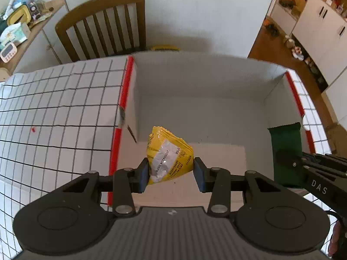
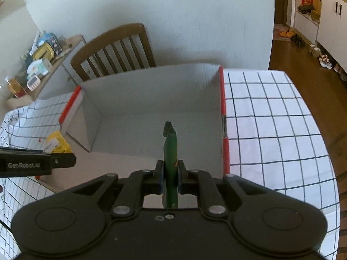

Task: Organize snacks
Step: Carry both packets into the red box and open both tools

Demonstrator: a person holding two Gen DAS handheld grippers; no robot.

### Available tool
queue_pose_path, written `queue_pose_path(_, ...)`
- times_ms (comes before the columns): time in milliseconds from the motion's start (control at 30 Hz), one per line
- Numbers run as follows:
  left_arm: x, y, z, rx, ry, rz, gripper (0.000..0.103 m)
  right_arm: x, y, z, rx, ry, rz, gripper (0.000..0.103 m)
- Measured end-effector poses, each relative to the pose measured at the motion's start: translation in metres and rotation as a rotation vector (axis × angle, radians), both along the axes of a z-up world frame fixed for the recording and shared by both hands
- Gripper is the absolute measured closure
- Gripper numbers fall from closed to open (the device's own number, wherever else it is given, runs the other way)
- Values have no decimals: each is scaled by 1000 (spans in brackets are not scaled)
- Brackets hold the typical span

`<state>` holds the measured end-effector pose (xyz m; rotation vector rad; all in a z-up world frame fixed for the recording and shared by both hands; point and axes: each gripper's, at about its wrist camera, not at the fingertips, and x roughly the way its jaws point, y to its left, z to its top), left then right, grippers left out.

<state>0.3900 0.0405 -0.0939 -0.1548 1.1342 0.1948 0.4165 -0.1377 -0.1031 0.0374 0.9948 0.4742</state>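
A plain white wall (image 2: 173, 21) fills the upper middle of both views. Against it, upper left of centre, stands a brown wooden chair (image 1: 104, 23) with a slatted back. At the far upper left a wooden-topped sideboard (image 2: 71, 47) carries a clutter of small boxes and packets. On the upper right, a brown wood floor (image 2: 292, 60) runs past white cabinets (image 1: 321, 21) with dark handles, with shoes and small items lined along their base. Soft daylight falls evenly, and a checked tablecloth (image 2: 271, 119) covers the table.

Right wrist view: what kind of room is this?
Likely a home dining area: wooden chair at a table with a checked tablecloth, cluttered sideboard, and shoes by white cabinets.
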Motion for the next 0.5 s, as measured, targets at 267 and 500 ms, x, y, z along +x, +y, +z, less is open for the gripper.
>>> queue_pose_path(267, 8, -7, -26, 29, 58, -10, 60, 0, 13, -17, -54, 25, 40, 92)
queue_pose_path(500, 4, -5, -25, 10, 43, -11, 55, -4, 11, -16, -52, 7, 49, 91)
